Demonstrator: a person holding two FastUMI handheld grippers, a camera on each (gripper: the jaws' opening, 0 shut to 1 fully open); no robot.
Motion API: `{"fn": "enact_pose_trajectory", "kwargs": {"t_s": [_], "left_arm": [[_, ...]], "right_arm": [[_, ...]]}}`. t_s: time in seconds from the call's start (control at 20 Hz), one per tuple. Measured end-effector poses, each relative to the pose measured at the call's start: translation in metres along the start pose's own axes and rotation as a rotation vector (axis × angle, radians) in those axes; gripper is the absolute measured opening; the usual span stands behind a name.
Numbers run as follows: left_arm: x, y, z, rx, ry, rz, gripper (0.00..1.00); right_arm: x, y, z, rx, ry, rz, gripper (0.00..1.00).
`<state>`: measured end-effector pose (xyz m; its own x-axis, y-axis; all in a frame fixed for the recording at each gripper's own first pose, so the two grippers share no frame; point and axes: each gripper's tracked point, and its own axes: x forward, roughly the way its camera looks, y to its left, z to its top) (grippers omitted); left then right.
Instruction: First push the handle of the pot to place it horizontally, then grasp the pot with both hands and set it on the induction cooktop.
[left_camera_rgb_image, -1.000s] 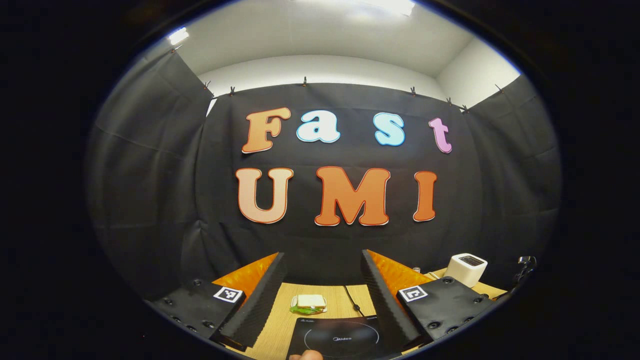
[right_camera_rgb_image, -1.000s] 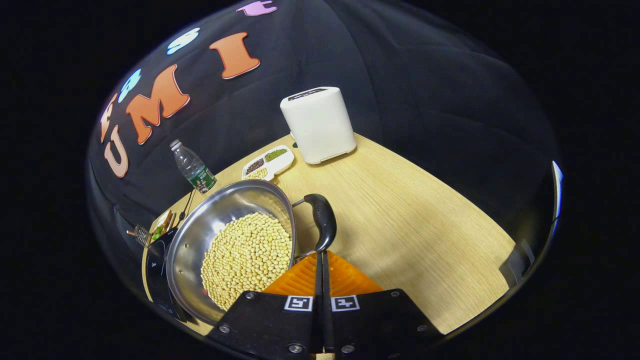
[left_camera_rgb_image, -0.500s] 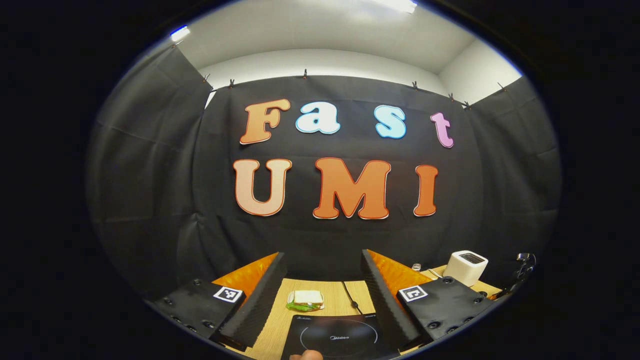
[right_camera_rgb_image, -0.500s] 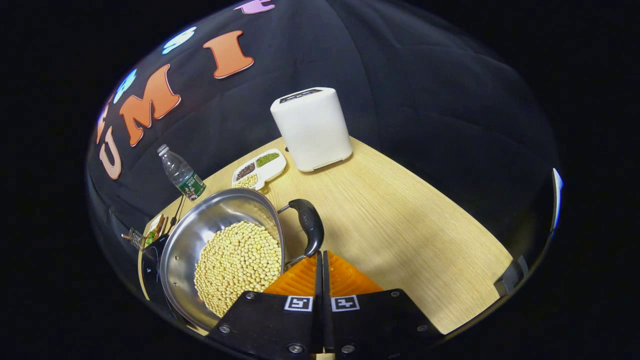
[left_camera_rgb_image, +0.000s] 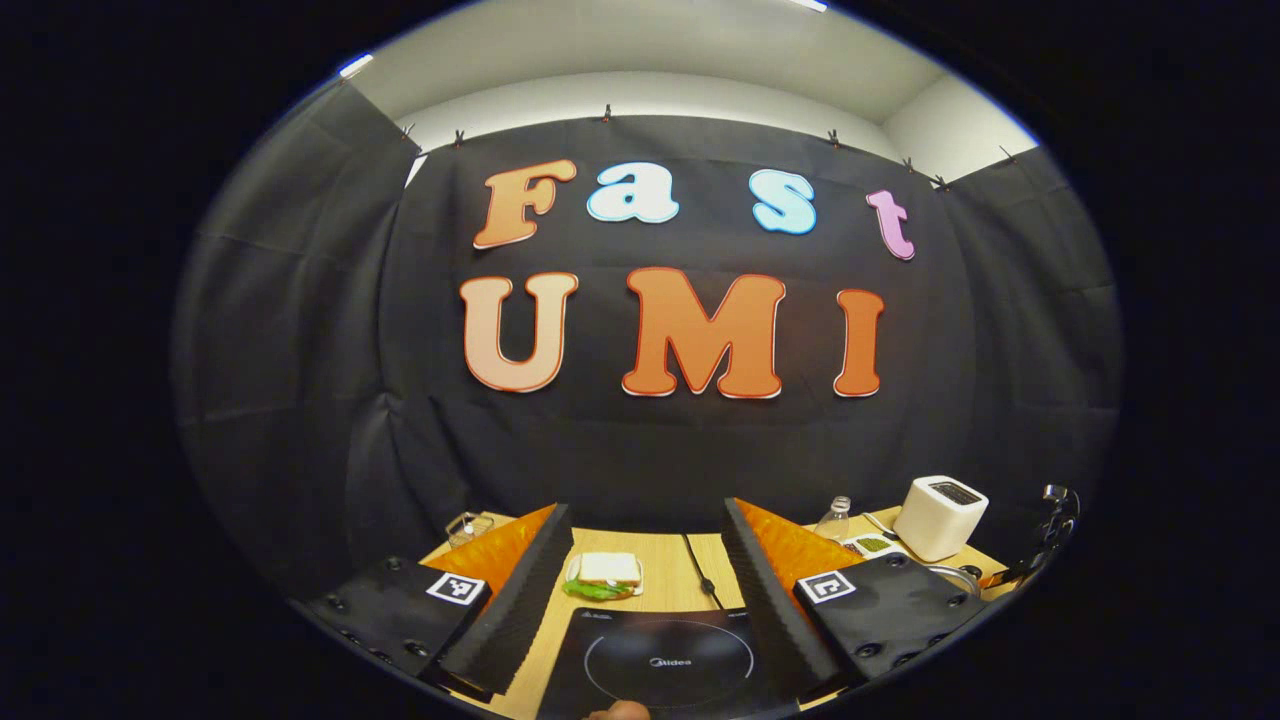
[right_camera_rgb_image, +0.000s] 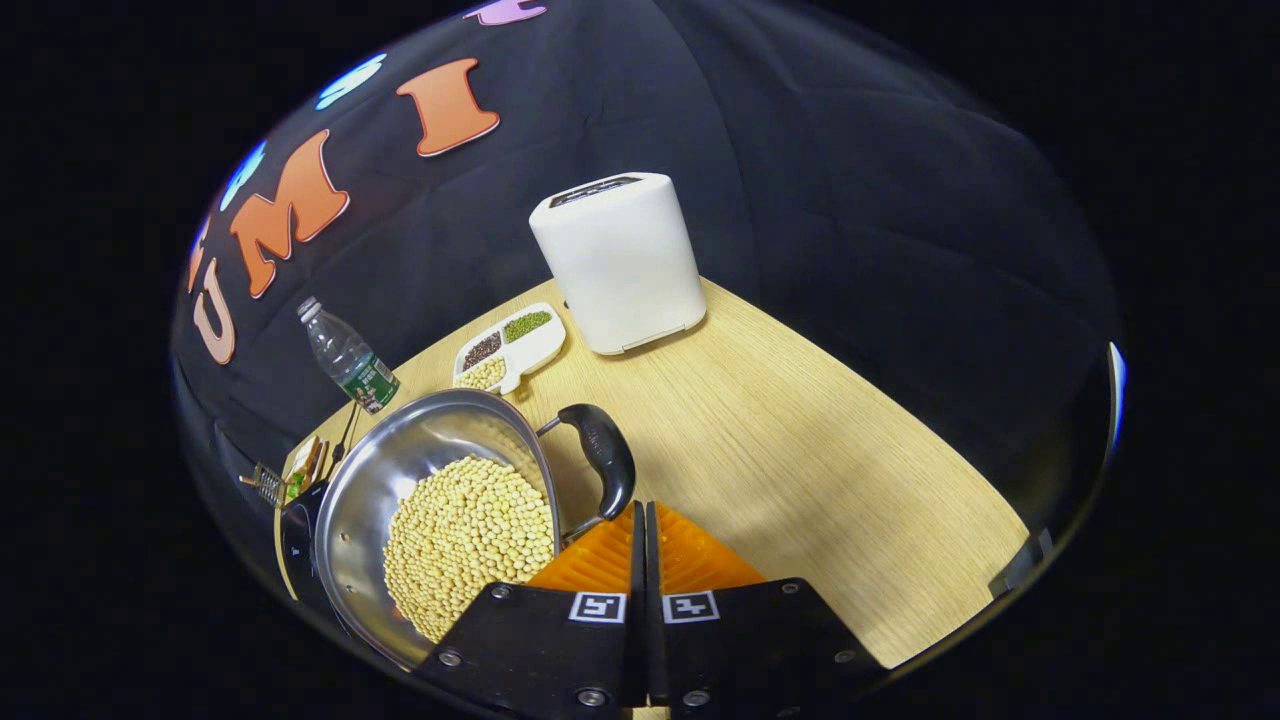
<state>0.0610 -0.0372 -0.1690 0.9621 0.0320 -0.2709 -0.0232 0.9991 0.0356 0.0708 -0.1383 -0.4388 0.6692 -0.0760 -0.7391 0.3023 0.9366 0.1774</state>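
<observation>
Bright ceiling light, sharp focus, strong fisheye bending at edges.

Each claw, the left claw (left_camera_rgb_image: 648, 525) and the right claw (right_camera_rgb_image: 641, 520), has two black mounting plates studded with round screws, each carrying a small square black-and-white marker. The left claw's fingers (left_camera_rgb_image: 520, 600) show ribbed inner faces.

There was one steel pot (right_camera_rgb_image: 440, 500) holding a heap of yellow beans (right_camera_rgb_image: 468, 545) too many to count, and it had one black handle (right_camera_rgb_image: 603, 468) in sight. On the table (right_camera_rgb_image: 800, 470) stood one induction cooktop (left_camera_rgb_image: 665, 662), one white toaster (right_camera_rgb_image: 618, 262), one water bottle (right_camera_rgb_image: 345, 357), one sandwich (left_camera_rgb_image: 603, 573) and one small clear container (left_camera_rgb_image: 468, 525). One white dish (right_camera_rgb_image: 507, 347) had three compartments, each with a different kind of grain.
</observation>
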Motion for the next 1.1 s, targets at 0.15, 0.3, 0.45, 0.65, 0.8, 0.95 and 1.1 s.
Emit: {"fn": "enact_pose_trajectory", "kwargs": {"t_s": [0.15,0.3,0.45,0.65,0.8,0.95,1.1], "left_arm": [[0.007,-0.029,-0.039,-0.011,0.058,-0.038,0.98],[0.005,-0.055,-0.070,-0.025,0.069,-0.066,0.99],[0.002,-0.082,-0.096,0.007,0.070,-0.083,0.98],[0.001,-0.122,-0.143,-0.015,0.126,-0.121,0.97],[0.005,-0.152,-0.180,-0.029,0.203,-0.163,0.98],[0.008,-0.177,-0.217,-0.028,0.273,-0.186,0.99],[0.012,-0.194,-0.251,-0.029,0.358,-0.197,0.98]], "right_arm": [[-0.001,0.000,0.000,-0.009,-0.006,0.000,0.00],[-0.008,-0.001,0.003,-0.009,-0.032,-0.002,0.00],[-0.020,-0.012,0.014,-0.014,-0.097,-0.015,0.05],[-0.043,-0.013,0.034,-0.077,-0.192,-0.005,0.31],[-0.053,-0.005,0.047,-0.183,-0.248,-0.006,0.60],[-0.059,0.018,0.054,-0.243,-0.271,0.046,0.81],[-0.048,0.033,0.054,-0.276,-0.263,0.070,0.90]]}}
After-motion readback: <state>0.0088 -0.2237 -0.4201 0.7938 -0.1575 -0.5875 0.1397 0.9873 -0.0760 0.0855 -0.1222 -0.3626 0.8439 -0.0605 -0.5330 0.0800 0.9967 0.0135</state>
